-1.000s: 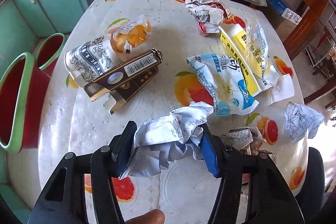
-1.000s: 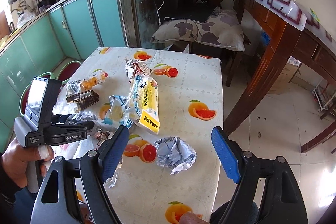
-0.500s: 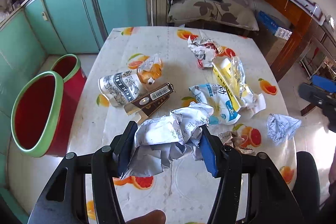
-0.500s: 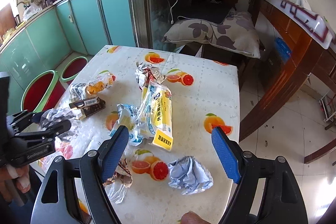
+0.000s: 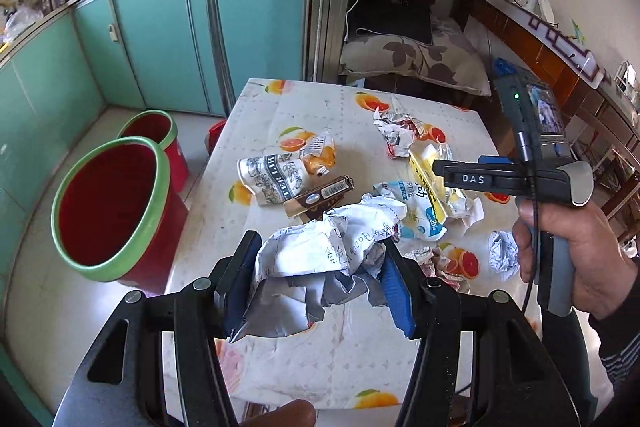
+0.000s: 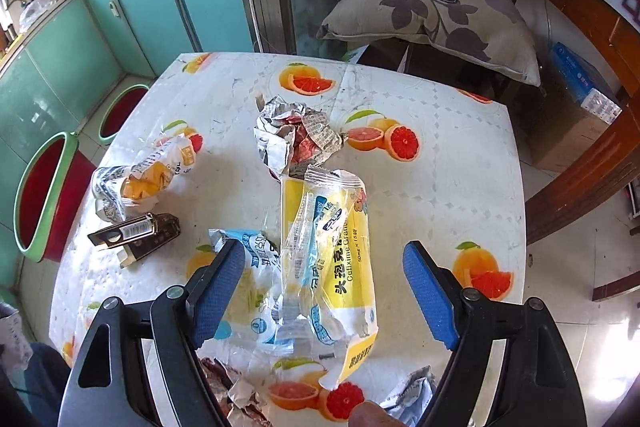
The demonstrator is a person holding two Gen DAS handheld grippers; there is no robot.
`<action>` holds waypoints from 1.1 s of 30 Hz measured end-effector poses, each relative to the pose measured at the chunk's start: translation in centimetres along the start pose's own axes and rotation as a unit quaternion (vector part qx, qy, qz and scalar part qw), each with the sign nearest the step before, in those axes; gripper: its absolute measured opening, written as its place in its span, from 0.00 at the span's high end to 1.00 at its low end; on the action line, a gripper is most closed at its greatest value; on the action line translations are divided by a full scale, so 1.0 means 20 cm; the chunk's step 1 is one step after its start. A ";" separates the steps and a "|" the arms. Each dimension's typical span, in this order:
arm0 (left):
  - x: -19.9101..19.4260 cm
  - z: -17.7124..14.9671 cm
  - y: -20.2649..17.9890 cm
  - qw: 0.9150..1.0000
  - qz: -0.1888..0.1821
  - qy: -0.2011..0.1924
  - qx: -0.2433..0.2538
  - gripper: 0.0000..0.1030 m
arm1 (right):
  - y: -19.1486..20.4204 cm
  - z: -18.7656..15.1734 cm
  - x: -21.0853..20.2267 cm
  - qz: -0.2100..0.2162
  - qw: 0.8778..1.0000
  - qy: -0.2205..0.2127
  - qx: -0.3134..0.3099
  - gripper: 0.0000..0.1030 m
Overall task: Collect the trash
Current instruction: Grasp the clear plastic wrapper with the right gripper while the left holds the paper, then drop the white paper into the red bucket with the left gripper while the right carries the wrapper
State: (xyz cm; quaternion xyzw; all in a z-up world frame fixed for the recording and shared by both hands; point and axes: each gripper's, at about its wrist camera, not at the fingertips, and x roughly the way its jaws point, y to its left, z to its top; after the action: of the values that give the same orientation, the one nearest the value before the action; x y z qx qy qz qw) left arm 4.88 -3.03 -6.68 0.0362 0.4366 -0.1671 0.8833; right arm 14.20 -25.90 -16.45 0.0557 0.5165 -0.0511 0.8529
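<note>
My left gripper (image 5: 320, 279) is shut on a crumpled white paper (image 5: 324, 247) and holds it above the near edge of the table (image 5: 320, 367). A red bin with a green rim (image 5: 108, 203) stands on the floor to its left. My right gripper (image 6: 324, 291) is open and empty, hovering over a yellow medicine wrapper (image 6: 340, 259) and a blue-white wrapper (image 6: 248, 291). In the left wrist view the right gripper (image 5: 440, 169) reaches in from the right. More trash lies on the table: a crumpled newspaper ball (image 6: 296, 139), an orange snack bag (image 6: 148, 179), a brown box (image 6: 136, 235).
A second red bin (image 5: 154, 131) stands behind the first. Teal cabinets (image 5: 160, 27) line the left wall. A cushioned chair (image 6: 432, 15) sits behind the table and a wooden desk (image 6: 592, 27) is at the right. A small crumpled paper (image 5: 502, 255) lies near the right hand.
My left gripper has lifted the crumpled paper up and back from the table, bringing the bins into view. My right gripper has moved forward over the yellow wrapper, still open.
</note>
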 end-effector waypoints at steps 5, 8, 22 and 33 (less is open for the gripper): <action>-0.01 -0.03 0.06 1.000 0.010 -0.001 -0.008 0.45 | 0.04 0.00 0.09 -0.015 1.000 0.025 -0.012 0.92; -0.01 -0.04 0.09 1.000 0.017 -0.001 -0.013 0.45 | 0.06 -0.02 0.10 -0.009 0.999 0.030 -0.019 0.95; -0.03 0.00 0.15 0.999 0.018 -0.026 -0.033 0.45 | 0.19 -0.08 -0.39 -0.023 0.996 -0.064 -0.056 0.97; -0.07 0.06 0.30 0.997 0.034 -0.048 -0.059 0.45 | 0.38 -0.07 -0.65 0.000 0.991 -0.106 -0.084 0.97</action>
State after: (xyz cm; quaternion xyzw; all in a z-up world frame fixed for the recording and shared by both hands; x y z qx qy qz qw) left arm 6.88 2.82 -5.35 -0.0090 0.4010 -0.1122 0.9091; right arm 8.12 -17.88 -5.28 -0.0220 0.4258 -0.0127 0.9045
